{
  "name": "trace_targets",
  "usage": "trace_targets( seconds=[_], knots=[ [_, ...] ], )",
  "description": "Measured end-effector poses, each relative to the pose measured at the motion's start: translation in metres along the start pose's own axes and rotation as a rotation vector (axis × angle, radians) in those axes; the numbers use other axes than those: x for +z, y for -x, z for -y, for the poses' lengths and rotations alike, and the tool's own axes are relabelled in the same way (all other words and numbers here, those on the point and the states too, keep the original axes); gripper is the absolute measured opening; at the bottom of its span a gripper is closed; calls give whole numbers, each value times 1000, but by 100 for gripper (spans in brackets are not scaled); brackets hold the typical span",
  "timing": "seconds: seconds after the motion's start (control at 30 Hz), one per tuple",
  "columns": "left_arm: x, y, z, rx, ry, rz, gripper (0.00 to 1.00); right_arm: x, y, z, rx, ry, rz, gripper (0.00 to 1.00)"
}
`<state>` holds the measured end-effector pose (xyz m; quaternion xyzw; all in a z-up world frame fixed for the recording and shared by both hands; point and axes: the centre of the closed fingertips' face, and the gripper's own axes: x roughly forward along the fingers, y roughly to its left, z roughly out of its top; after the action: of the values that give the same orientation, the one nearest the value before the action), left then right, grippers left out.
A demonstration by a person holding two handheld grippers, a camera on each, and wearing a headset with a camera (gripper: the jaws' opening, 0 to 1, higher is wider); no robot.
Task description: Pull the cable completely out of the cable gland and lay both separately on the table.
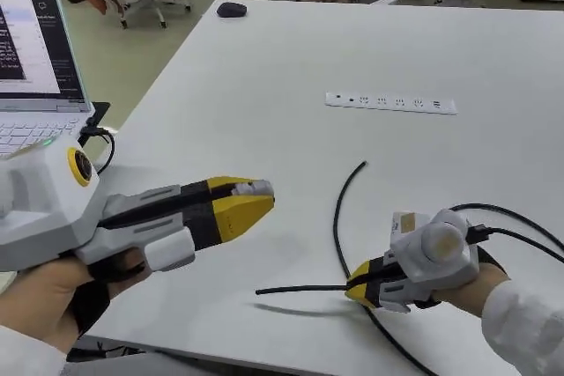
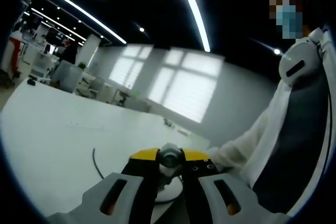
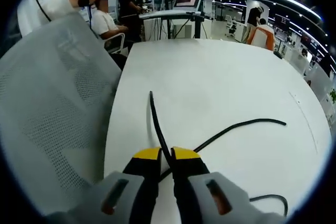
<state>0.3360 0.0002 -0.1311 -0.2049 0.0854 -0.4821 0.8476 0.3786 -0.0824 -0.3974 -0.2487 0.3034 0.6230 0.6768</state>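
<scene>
Both claws are pinching: left gripper point(image 1: 263, 193) grips the gland point(image 2: 169, 157), in the air near-left of the power strip point(image 1: 390, 103); right gripper point(image 1: 354, 289) grips the cable point(image 1: 337, 209), nearside of the strip. Risk: a dropped gland rolls away, and the springy cable whips back across it.

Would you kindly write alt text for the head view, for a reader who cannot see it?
The left tongs clamp a small grey cable gland above a white table, while the right tongs pinch a black cable that curves across the tabletop. A laptop and a power strip lie beyond.
</scene>
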Motion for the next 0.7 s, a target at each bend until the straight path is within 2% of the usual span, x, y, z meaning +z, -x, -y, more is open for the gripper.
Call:
trace_targets(
  seconds=[0.33,0.37,0.6,0.7],
  knots=[
    [-6,-3,-6,7,12,-14,17,-18,-14,0,5,-54,-36,7],
    [-7,-3,-6,6,14,-15,17,-15,-14,1,3,-49,-20,8],
    [-10,-7,-13,12,24,-34,17,-15,-12,-1,2,-91,-15,10],
    [-10,-9,-15,12,23,-44,17,-13,-7,-3,16,-102,-12,10]
  ],
)
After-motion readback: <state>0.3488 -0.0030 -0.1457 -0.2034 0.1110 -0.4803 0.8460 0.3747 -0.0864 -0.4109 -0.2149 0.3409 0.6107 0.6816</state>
